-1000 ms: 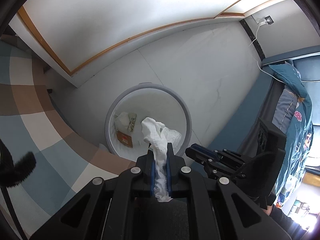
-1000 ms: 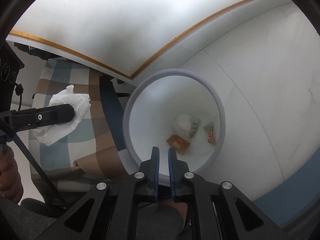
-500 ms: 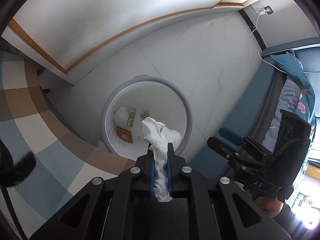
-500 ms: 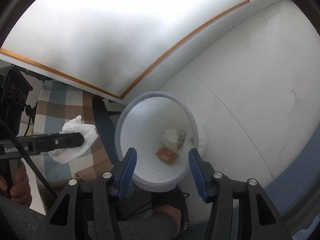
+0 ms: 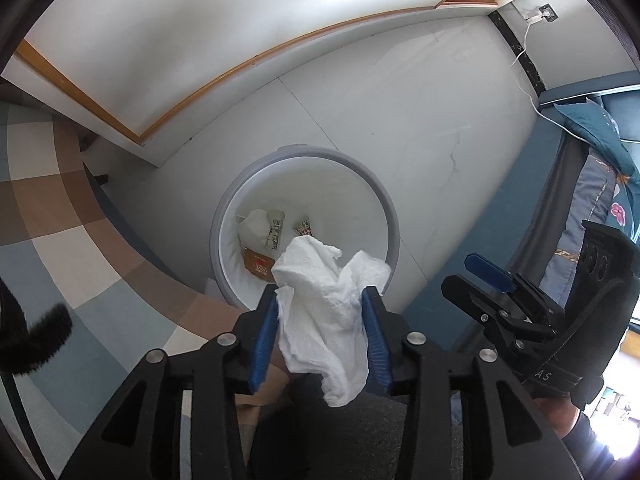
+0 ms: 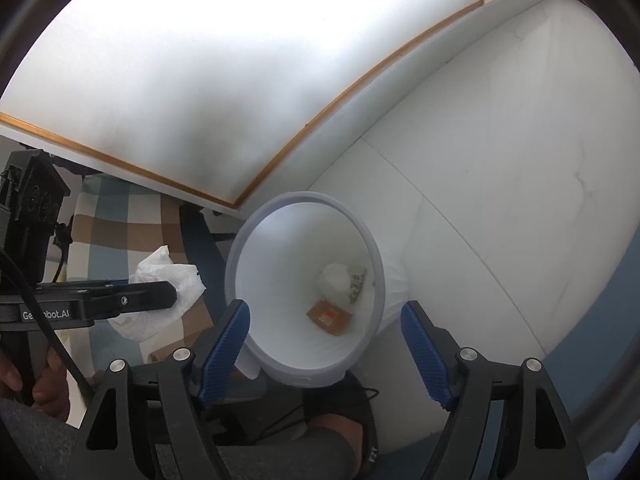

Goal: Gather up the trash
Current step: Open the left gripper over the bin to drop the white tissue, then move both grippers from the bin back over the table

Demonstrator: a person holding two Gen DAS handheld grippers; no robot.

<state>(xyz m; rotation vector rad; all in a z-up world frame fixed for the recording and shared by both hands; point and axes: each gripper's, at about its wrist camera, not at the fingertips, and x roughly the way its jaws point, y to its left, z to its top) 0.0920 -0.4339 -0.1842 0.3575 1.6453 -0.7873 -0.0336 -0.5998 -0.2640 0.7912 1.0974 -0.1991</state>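
Observation:
A crumpled white tissue [image 5: 324,312] sits between the blue pads of my left gripper [image 5: 320,296], whose jaws are opening. It puffs out to fill the gap and hangs over the near edge of a white bin with a grey rim [image 5: 384,200]. In the right wrist view the tissue [image 6: 160,280] and left gripper [image 6: 168,294] are left of the bin's rim [image 6: 304,198]. My right gripper [image 6: 324,310] is still opening and stands wide, holding nothing, with the bin below it. A brown carton [image 6: 330,316], a white wad [image 5: 254,224] and small wrappers lie in the bin.
A checked brown, blue and cream rug [image 5: 60,240] lies left of the bin. At the right edge are a bed with blue bedding [image 5: 600,184] and a wall socket with a cable [image 5: 546,12]. The white wall has a wooden trim [image 5: 240,68]. A person's leg [image 6: 340,436] is near the bin.
The left jaws have parted and the tissue has spread out between them. The right jaws went from nearly shut to wide open, and the right gripper drew back from the bin.

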